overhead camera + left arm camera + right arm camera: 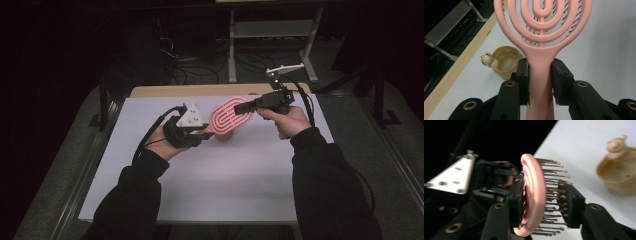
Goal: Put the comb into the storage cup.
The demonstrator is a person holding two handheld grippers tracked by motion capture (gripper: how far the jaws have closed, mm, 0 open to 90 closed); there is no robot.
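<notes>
L+R fingers (524, 75) on pink brush (541, 50), white tabletop (200, 180).

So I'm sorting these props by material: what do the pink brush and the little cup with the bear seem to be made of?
The pink brush looks like moulded plastic with a smooth, slightly glossy finish: one even colour, open loops, thin dark bristles with rounded tips. The cup with its bear figure looks glazed ceramic or glossy plastic, tan with a soft sheen inside; the look leaves that open.

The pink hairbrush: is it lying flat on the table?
No. The pink hairbrush is held up off the table, its handle clamped in the left gripper.
</notes>
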